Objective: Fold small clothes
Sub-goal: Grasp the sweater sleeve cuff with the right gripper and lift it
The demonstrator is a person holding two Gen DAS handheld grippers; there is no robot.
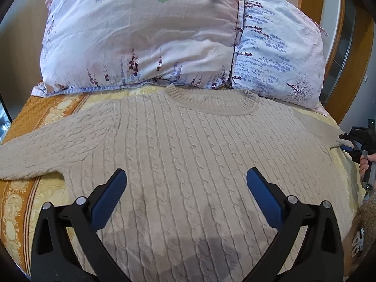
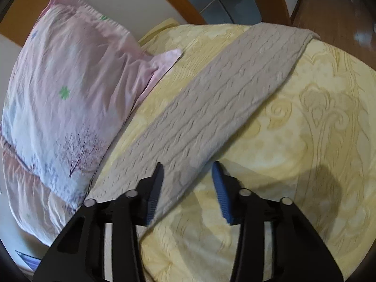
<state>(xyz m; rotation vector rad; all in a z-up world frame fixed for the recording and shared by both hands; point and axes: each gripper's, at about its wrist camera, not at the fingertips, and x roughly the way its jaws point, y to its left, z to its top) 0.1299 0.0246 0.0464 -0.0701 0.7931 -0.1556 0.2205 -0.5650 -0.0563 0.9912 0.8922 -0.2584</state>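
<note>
1. I can read no text, label, brand or number anywhere in either view.
2. In my left wrist view, at about 3 o'clock, the black body of my right tongs (image 1: pixel 343 142) bears a few pale marks, too small and blurred for me to make out.

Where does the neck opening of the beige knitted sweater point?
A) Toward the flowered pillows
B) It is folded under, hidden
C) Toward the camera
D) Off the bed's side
A: in the left wrist view the sweater lies flat with its ribbed collar right against the flowered pillows.
</note>
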